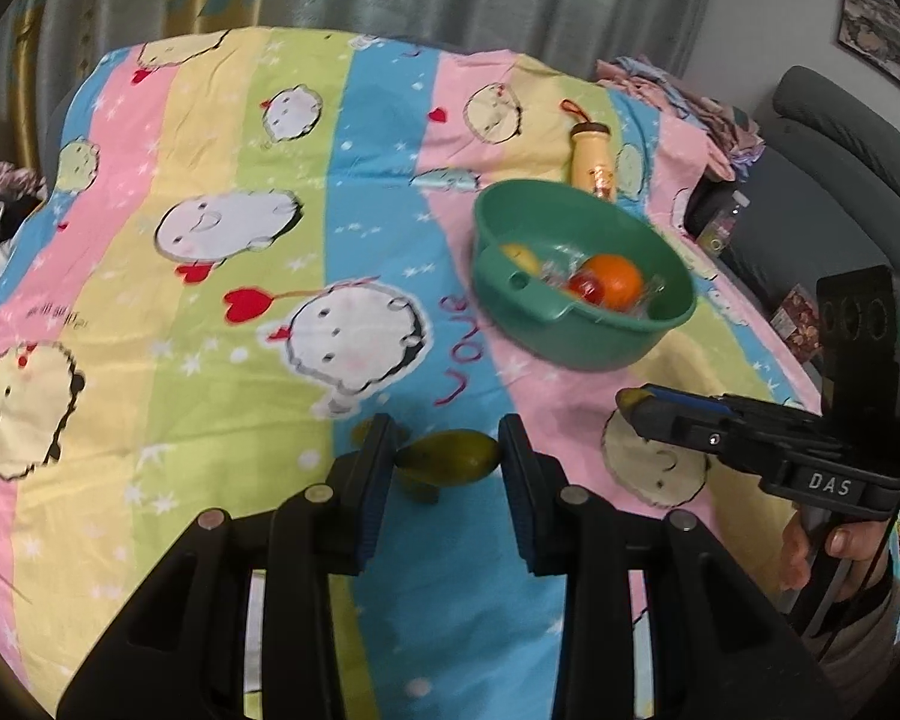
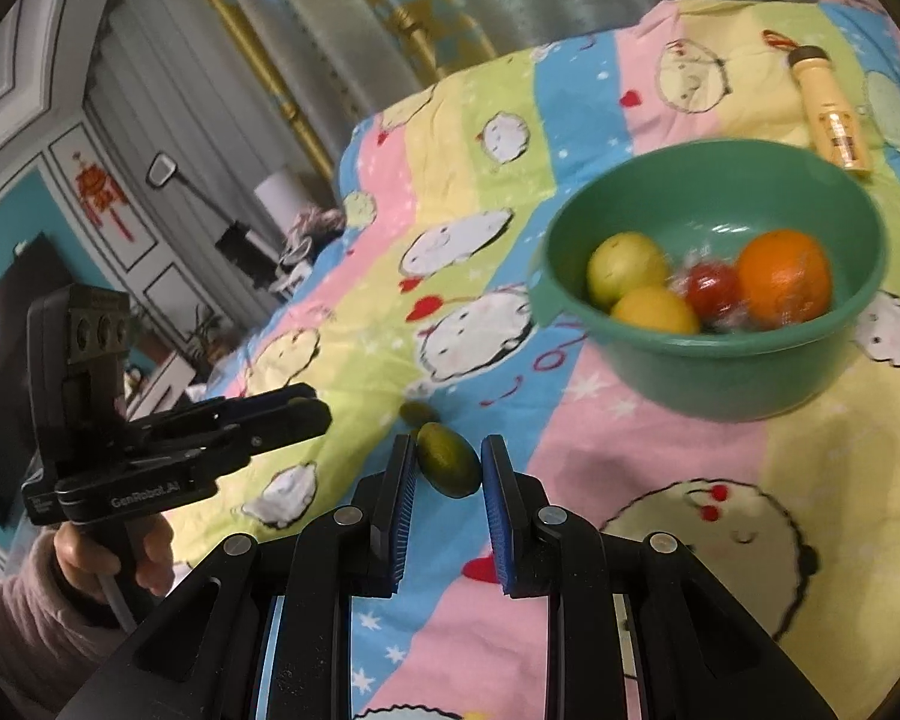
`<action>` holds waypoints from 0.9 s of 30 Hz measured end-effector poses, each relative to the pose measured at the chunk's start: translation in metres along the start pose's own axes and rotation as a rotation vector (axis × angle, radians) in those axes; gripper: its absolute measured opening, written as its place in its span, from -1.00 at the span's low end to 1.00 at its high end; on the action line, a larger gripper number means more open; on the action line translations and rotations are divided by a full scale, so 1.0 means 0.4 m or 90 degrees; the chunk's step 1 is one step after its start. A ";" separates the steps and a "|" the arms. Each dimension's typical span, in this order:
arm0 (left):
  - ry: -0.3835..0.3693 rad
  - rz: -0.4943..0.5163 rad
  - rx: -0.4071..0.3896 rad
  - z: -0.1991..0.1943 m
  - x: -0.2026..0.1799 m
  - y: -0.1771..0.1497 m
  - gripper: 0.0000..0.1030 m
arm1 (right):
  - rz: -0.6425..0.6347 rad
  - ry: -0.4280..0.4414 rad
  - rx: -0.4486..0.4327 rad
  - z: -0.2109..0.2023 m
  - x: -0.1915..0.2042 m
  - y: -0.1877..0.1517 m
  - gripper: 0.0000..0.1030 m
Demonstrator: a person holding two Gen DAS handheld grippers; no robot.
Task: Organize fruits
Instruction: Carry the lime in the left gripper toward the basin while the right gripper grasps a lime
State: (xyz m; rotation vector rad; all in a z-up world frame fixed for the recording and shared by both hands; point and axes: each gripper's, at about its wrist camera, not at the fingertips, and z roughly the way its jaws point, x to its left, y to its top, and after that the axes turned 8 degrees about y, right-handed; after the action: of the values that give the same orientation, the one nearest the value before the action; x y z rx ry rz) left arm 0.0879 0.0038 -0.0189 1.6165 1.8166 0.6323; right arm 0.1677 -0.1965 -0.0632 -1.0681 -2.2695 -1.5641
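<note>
A green bowl [image 1: 582, 324] [image 2: 720, 360] on the striped cartoon bedsheet holds an orange [image 2: 784, 276], a red fruit in clear wrap [image 2: 711, 290], a pale green fruit [image 2: 624, 267] and a yellow fruit [image 2: 654, 309]. My left gripper [image 1: 444, 462] holds a small green oval fruit [image 1: 450, 457] between its pads above the sheet. My right gripper [image 2: 448, 468] holds another green oval fruit [image 2: 448, 468] between its pads; in the left wrist view its tip [image 1: 633, 405] shows a bit of that fruit. A further small green fruit [image 2: 417, 412] lies on the sheet.
A cream bottle with a red loop [image 1: 594, 159] [image 2: 831, 114] lies behind the bowl. Crumpled clothes [image 1: 684, 102] lie at the bed's far right, beside a grey sofa [image 1: 840, 180]. Curtains hang behind the bed.
</note>
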 end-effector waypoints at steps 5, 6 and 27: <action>-0.012 0.017 -0.013 -0.001 -0.039 0.031 -0.33 | 0.018 -0.003 -0.034 -0.039 -0.018 0.013 -0.53; -0.014 0.021 -0.016 -0.002 -0.046 0.035 -0.33 | 0.020 -0.004 -0.042 -0.047 -0.022 0.015 -0.53; -0.097 0.048 -0.034 0.094 -0.178 0.229 -0.33 | 0.042 -0.099 -0.156 -0.178 -0.123 0.143 -0.53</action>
State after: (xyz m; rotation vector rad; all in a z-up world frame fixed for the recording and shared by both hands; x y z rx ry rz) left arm 0.1827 -0.0560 0.0293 1.6573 1.6231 0.5690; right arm 0.2235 -0.2704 -0.0161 -1.3557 -2.1499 -1.8253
